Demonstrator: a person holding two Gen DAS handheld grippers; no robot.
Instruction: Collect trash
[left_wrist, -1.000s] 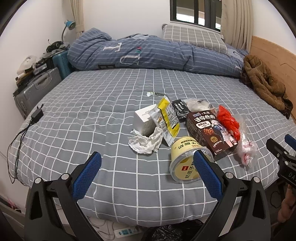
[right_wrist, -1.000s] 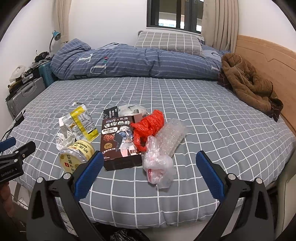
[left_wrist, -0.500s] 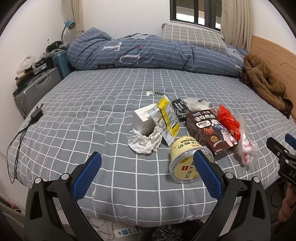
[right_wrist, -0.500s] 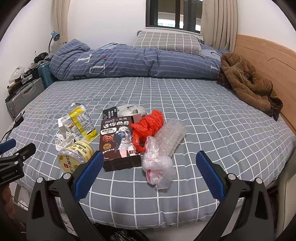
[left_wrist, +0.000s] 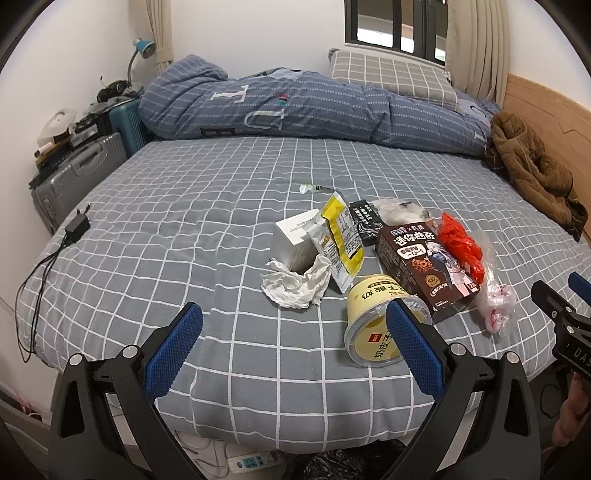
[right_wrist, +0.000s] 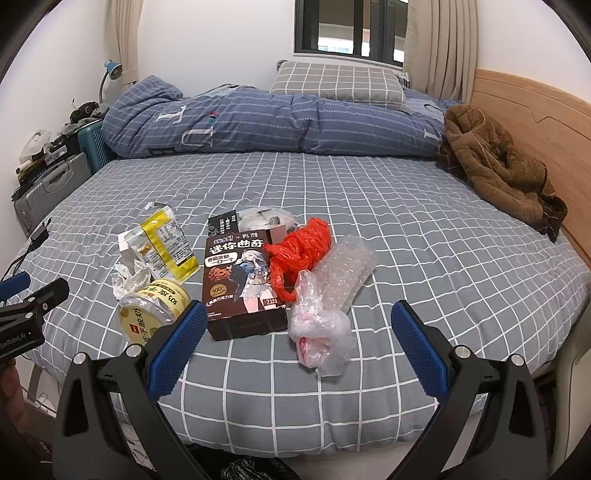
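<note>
Trash lies on the grey checked bed (left_wrist: 184, 229): a crumpled tissue (left_wrist: 295, 284), a white box (left_wrist: 295, 240), a yellow snack wrapper (left_wrist: 338, 240), a yellow cup (left_wrist: 376, 325) on its side, a dark cookie box (left_wrist: 424, 269), a red plastic bag (left_wrist: 460, 243) and clear plastic wrap (right_wrist: 325, 325). My left gripper (left_wrist: 291, 347) is open and empty, near the bed's front edge, short of the tissue and cup. My right gripper (right_wrist: 295, 347) is open and empty, just short of the cookie box (right_wrist: 242, 280) and the wrap.
A blue folded duvet (left_wrist: 295, 107) and pillow (left_wrist: 391, 77) lie at the far side. A brown jacket (right_wrist: 498, 166) lies by the wooden headboard (right_wrist: 535, 110). Suitcases (left_wrist: 77, 173) stand left of the bed. A charger with cable (left_wrist: 75, 229) lies at the left. A black bag (left_wrist: 343, 461) is on the floor below.
</note>
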